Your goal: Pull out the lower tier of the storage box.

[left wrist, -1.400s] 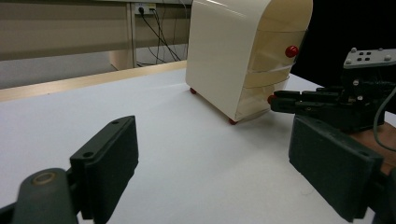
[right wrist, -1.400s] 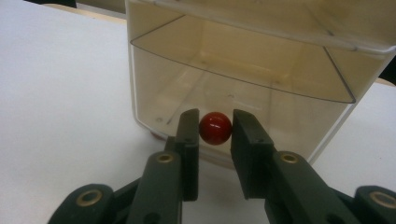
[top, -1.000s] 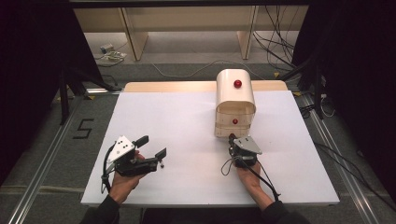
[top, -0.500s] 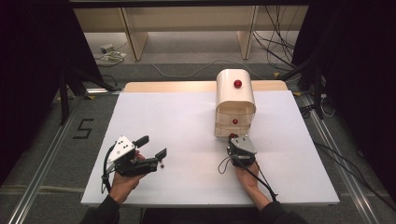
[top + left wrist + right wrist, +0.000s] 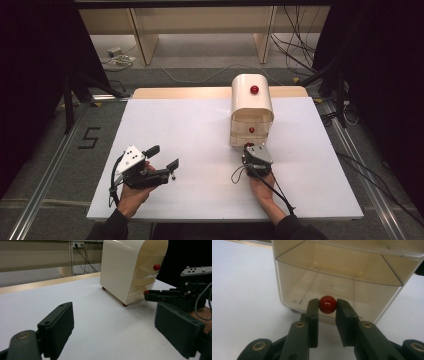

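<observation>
Red round knob (image 5: 249,145) on the cream plastic drawer box (image 5: 252,107) sits at the right claw's (image 5: 249,148) tip on the white table (image 5: 190,140). Left claw (image 5: 112,322) is spread wide, far beside the box. Right claw (image 5: 327,305) pinches the knob on the clear bottom drawer (image 5: 337,290).
</observation>
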### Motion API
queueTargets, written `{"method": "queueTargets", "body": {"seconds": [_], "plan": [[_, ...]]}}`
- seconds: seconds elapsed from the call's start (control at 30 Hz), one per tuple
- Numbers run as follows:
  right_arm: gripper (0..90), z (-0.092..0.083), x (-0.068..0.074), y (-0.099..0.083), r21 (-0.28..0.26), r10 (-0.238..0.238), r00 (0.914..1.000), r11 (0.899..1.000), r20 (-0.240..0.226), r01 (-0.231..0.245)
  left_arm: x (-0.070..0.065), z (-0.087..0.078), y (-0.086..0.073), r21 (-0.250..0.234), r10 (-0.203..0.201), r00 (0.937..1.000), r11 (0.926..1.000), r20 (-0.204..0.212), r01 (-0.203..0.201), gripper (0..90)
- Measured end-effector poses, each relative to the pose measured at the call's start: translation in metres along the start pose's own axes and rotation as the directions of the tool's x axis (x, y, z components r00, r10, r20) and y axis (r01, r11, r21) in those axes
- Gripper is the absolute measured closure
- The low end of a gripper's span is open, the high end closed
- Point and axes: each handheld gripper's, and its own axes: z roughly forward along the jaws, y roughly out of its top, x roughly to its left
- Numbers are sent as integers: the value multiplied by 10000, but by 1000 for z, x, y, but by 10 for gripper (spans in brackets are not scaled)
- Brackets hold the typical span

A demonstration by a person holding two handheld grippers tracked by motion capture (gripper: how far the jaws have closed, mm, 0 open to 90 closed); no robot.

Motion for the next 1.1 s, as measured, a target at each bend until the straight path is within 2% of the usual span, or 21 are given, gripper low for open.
{"method": "queueTargets", "body": {"seconds": [0.27,0.47,1.1], "plan": [[736,-1,0,1,120,93,10000,9999,0,-93,1,-1,0,-4,4,10000,10000,-14,-4,158],[736,-5,-2,2,301,345,9989,9990,-302,-336,1,-1,0,-30,-39,10000,10000,-26,39,158],[734,-11,-4,0,377,289,9981,9989,-550,-269,1,-1,0,-43,-53,10000,10000,-25,53,158]]}}
